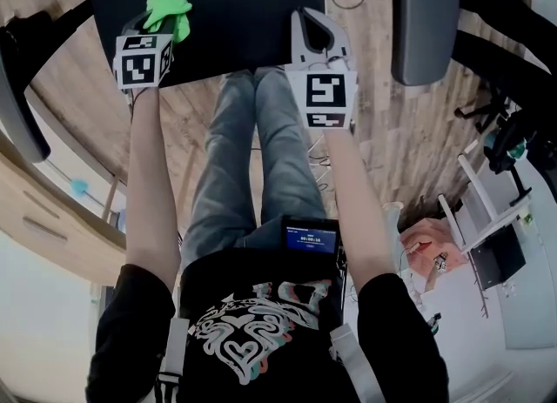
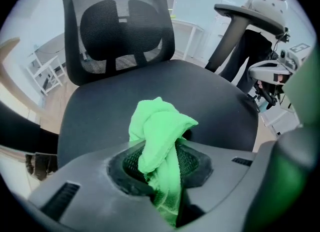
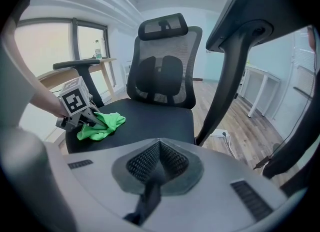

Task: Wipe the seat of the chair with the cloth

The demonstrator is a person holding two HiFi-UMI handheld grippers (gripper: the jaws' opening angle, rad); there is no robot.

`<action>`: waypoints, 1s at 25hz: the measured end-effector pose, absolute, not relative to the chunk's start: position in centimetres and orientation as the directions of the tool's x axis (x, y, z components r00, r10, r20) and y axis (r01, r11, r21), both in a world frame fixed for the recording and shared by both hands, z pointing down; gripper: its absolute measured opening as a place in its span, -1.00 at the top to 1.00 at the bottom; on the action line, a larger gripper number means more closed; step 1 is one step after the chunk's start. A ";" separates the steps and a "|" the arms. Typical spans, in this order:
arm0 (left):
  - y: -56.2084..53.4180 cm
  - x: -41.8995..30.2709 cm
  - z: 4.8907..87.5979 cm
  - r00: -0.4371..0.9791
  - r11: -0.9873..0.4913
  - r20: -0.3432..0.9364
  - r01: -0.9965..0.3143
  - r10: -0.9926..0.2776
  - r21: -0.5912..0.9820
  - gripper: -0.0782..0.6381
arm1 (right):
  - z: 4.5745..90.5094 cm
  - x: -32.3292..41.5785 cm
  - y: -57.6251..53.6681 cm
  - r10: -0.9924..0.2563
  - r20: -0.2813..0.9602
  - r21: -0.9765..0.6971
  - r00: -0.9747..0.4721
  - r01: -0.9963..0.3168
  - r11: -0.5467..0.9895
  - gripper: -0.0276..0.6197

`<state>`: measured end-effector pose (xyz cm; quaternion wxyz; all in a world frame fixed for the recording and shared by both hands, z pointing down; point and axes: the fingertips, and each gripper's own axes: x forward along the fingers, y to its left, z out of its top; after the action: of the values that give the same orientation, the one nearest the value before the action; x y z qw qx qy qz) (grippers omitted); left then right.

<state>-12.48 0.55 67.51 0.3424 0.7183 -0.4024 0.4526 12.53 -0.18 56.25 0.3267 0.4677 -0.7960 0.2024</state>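
1. Wood-plank floor [image 1: 396, 144]: under and around both tools.
2. Black office chair [image 2: 120, 30]: mesh backrest with headrest, standing straight ahead of both tools.
3. Seat [image 2: 210, 95]: black padded surface directly below and ahead of the left tool. Its front edge is at the tip of the right tool; no view settles whether the two touch.
4. Armrests: one grey pad [image 1: 424, 18] is just to the right of the right tool, on a black post rising close beside it. The other [image 3: 75, 64] is beyond the left tool, on its outer side.
5. Left tool [image 2: 160, 171]: jaws clamped on the cloth and angled down toward the seat's front left part. Held well apart from the right tool.
6. Right tool [image 3: 157, 163]: jaws closed together with nothing between them, pointing across the seat toward the backrest.
7. Marker cubes: one [image 1: 142, 59] sits on the left tool and one [image 1: 324, 97] on the right tool, each behind its jaws.
8. Bright green cloth [image 2: 160, 136]: bunched. One end is pinched between the left tool's jaws, and the rest bulges out ahead of its tip and rests on the seat.
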 end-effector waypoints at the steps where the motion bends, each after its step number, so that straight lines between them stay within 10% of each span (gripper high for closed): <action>1: 0.3 -11.4 67.6 0.283 -0.456 0.923 -0.879 -0.262 0.140 0.49 | 56.3 12.8 -0.2 -0.614 0.711 -0.015 -0.343 -0.880 0.475 0.91; 25: 1.2 5.4 66.7 0.503 -0.694 0.850 -0.669 -0.157 0.267 0.49 | 56.3 16.9 3.1 -0.639 0.727 -0.003 -0.252 -0.932 0.363 0.91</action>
<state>5.36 1.17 66.68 0.2979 0.8140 -0.2535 0.4294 16.92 3.05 56.29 0.3257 0.5178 -0.7586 0.2245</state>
